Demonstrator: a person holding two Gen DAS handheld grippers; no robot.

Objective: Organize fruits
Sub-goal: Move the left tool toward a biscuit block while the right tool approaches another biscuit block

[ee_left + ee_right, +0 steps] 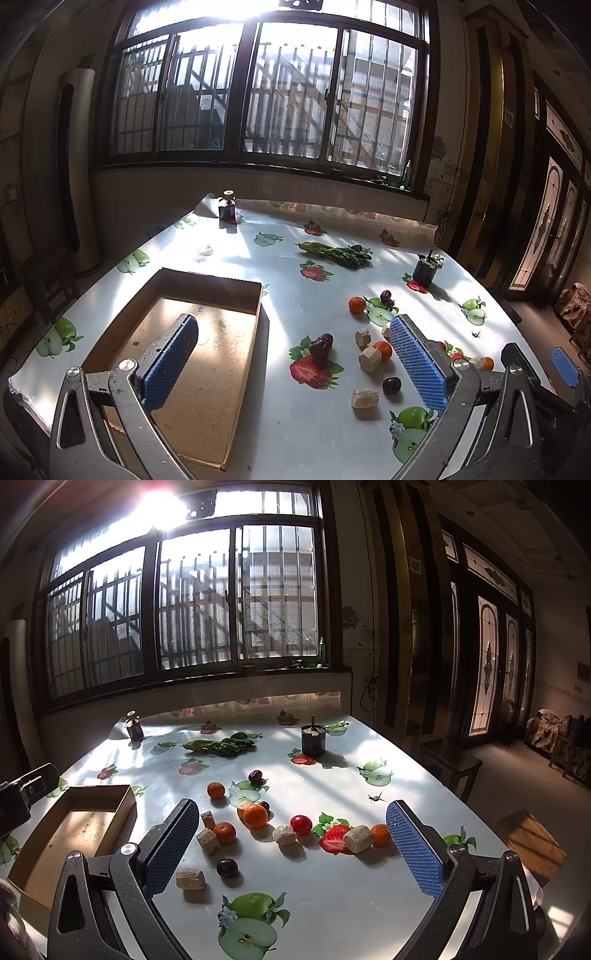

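An open, empty cardboard box (pixel 207 354) lies on the left of the table; it also shows in the right wrist view (pixel 74 827). Small fruits are scattered to its right: several oranges (pixel 255 816), a red cherry tomato (pixel 301 824), a dark plum (pixel 226 867), a dark red date (pixel 322 349) and dark cherries (pixel 255 775). Pale wooden blocks (pixel 356 838) lie among them. My left gripper (pixel 295 365) is open and empty above the box's right wall. My right gripper (pixel 291 845) is open and empty above the fruits.
The table has a white cloth printed with apples and strawberries (pixel 332 904). Green vegetables (pixel 218 746) lie at the back. A dark cup (pixel 313 740) stands back right, a small bottle (pixel 135 728) back left. An insect (pixel 376 797) sits on the cloth.
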